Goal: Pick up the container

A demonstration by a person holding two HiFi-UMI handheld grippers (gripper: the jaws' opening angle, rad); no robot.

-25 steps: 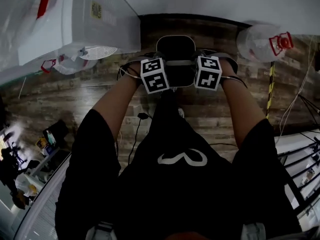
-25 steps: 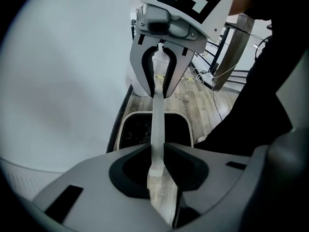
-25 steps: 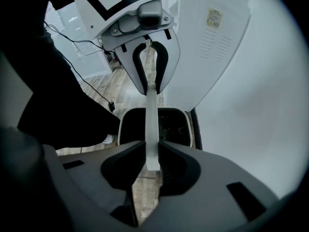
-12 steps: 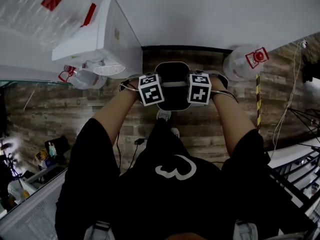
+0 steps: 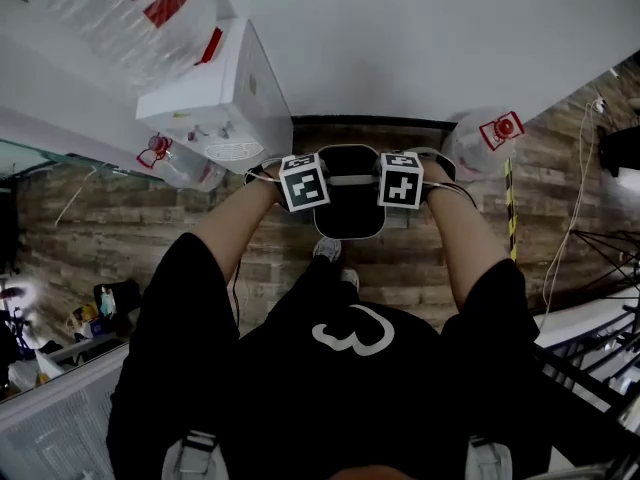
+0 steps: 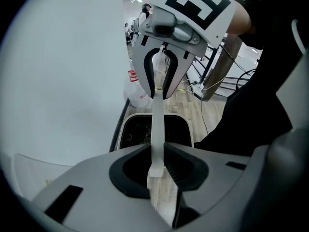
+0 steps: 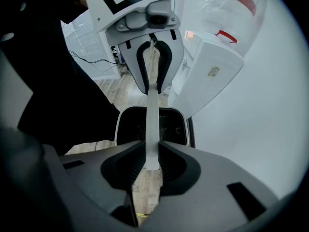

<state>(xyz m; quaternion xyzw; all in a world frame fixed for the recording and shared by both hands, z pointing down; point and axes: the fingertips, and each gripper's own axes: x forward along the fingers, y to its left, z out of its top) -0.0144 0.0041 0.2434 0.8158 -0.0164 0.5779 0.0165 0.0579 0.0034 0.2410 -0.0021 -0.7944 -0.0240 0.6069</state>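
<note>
Head view, scanning from the left: white water dispenser point(image 5: 225, 108) well off the outer side of the left gripper point(image 5: 308, 180), up against the wall. Next, that left gripper itself, jaws closed onto the left end of the pale handle point(image 5: 350, 180). Confirmed in the left gripper view: pads pressed on both faces of the flat strip, no gap showing. Ahead of and below those jaws, hanging from the handle, the container point(image 6: 119, 134): dark inside, light rim, open at the top, wood floor point(image 6: 186, 101) beyond it.

Midway across the head view, container slung between the two grippers, touched by neither directly, joined only through the handle. Further right, the right gripper point(image 5: 393, 180), likewise nipped onto the handle's other end. Same story in the right gripper view: strip pinched flat between the pads, container rim just under and ahead. Past the right gripper's outer side, a clear water bottle point(image 5: 480, 138) with a red part, near the wall.

Judged step: two-ended grasp made, lift apparently under way or done; contact with the floor not checkable from these angles. Next, by that reading: raise both grippers together, level and at equal pace, to stop the container tilting or the strip sliding through the pads.
</note>
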